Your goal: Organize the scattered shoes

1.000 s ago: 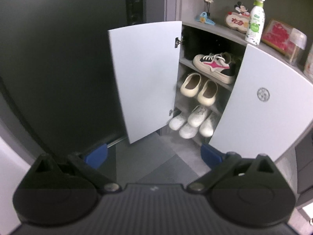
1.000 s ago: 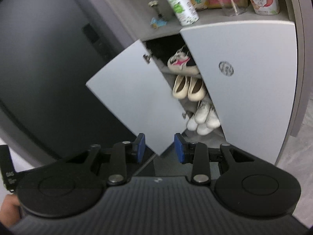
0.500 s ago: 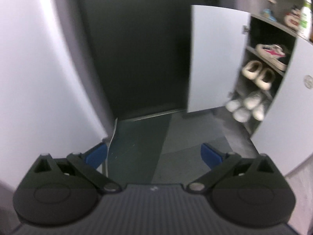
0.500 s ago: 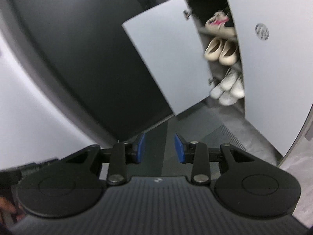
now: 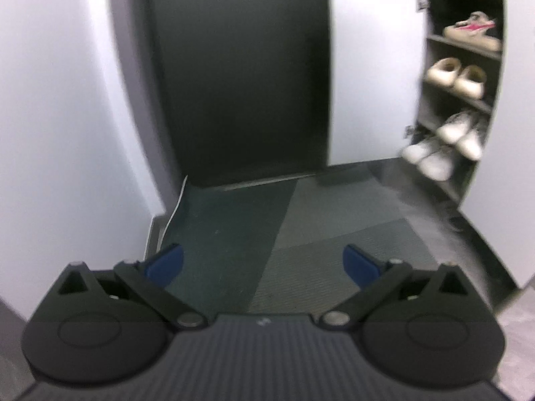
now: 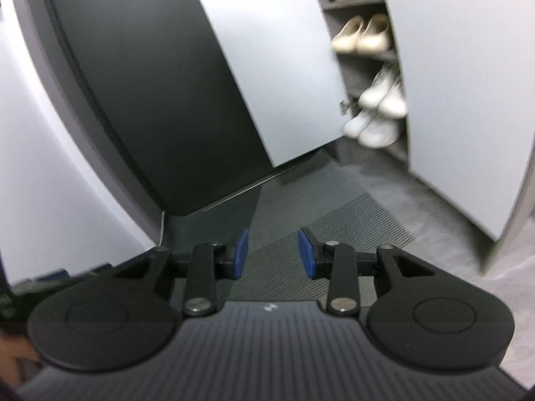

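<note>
A shoe cabinet (image 5: pixel 464 107) stands open at the right, well away from both grippers. On its shelves sit a pink-and-white sneaker (image 5: pixel 471 30), cream flat shoes (image 5: pixel 456 75) and white sneakers (image 5: pixel 444 143). In the right wrist view the cream flats (image 6: pixel 361 35) and white sneakers (image 6: pixel 378 110) show between the two doors. My left gripper (image 5: pixel 264 264) is wide open and empty above the dark floor mat (image 5: pixel 254 234). My right gripper (image 6: pixel 271 253) has its jaws part open with nothing between them, above the mat (image 6: pixel 301 234).
A dark door (image 5: pixel 240 73) fills the back, with a white wall (image 5: pixel 63 100) at the left. The cabinet's left door (image 6: pixel 271 70) swings out over the floor; its right door (image 6: pixel 468 83) stands at the right. Grey floor (image 6: pixel 418 200) lies before the cabinet.
Both grippers have pulled back from the cabinet and swung left and down. The cabinet now sits smaller at the right and the floor mat, door and white wall have come into view.
</note>
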Available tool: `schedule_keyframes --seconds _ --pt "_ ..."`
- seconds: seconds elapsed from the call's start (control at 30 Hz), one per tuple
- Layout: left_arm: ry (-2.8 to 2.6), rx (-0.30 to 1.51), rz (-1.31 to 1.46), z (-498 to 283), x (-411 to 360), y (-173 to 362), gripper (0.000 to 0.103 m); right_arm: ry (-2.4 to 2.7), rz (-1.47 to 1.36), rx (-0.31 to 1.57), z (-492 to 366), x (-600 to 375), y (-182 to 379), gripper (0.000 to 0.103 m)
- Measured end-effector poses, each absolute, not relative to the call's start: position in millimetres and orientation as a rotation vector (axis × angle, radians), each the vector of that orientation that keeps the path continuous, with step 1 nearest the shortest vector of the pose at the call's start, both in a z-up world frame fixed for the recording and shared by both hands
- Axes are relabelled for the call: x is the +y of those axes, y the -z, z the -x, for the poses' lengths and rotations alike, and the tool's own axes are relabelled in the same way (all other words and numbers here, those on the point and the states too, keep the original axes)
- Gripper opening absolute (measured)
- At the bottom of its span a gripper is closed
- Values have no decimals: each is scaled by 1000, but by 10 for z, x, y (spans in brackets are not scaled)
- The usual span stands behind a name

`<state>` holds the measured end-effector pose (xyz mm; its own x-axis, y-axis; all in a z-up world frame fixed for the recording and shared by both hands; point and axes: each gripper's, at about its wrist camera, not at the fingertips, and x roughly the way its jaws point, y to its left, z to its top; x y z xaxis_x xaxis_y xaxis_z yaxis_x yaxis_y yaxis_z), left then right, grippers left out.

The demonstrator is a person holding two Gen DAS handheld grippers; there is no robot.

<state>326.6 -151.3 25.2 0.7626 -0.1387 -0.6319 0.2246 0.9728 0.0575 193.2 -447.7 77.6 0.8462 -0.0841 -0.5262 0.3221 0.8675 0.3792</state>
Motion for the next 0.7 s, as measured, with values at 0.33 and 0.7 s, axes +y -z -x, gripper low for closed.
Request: schedule_keyframes --seconds 0.33,0.7 --pt "122 594 -101 -2600 -1138 -94 103 119 -541 369 -1738 -4067 -146 38" --pt "124 663 -32 -1257 -830 -290 103 -36 -347 508 -950 -3687 -156 44"
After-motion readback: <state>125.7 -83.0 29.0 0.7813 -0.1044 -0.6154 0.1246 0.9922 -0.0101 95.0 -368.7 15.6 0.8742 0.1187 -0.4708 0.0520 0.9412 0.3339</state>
